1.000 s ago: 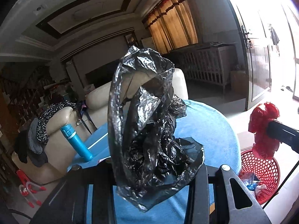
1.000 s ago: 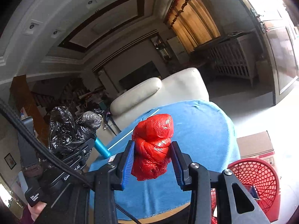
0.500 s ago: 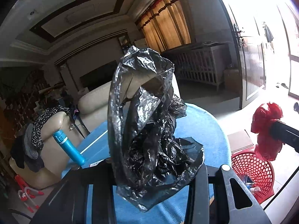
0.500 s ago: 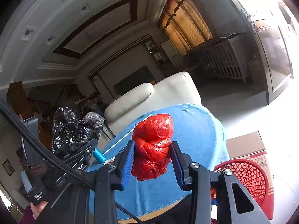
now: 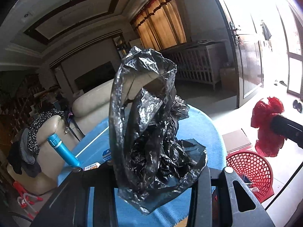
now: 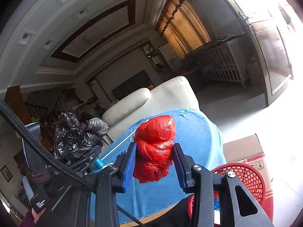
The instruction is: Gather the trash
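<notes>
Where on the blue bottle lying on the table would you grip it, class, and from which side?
Grip the blue bottle across the middle of its round body, coming down from above with the fingers either side. It lies tilted on the blue tablecloth, so its ends are awkward; its long straight sides give parallel faces. Both grippers hold bags now.

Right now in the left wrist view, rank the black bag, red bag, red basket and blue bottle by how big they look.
1. black bag, by far the largest, though it sits nearest the camera
2. red basket
3. red bag, close to the basket in apparent size, partly hidden by the right hand-held gripper
4. blue bottle
</notes>
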The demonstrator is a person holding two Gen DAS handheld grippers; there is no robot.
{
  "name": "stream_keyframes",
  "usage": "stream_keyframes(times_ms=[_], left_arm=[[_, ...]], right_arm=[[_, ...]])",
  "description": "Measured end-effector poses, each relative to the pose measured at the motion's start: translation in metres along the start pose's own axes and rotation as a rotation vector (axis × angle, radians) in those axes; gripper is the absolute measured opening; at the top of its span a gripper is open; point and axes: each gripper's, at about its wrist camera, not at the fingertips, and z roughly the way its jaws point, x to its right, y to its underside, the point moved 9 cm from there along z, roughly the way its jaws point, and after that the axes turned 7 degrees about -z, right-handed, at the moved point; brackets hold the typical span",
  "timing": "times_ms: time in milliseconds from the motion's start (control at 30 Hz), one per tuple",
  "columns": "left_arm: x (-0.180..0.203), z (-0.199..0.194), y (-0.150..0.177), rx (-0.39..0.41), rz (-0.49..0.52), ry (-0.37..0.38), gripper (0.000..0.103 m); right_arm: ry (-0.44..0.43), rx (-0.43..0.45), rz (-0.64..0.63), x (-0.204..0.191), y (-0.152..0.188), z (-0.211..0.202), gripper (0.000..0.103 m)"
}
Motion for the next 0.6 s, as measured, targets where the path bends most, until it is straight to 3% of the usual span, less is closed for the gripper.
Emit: stream_keyframes(times_ms=[600], left_arm=[[0.030,-0.010,0.005,-0.014,0.052,0.048,0.040]], right_arm=[[0.033,0.025,0.031,0.014,-0.006,-0.017,0.041]])
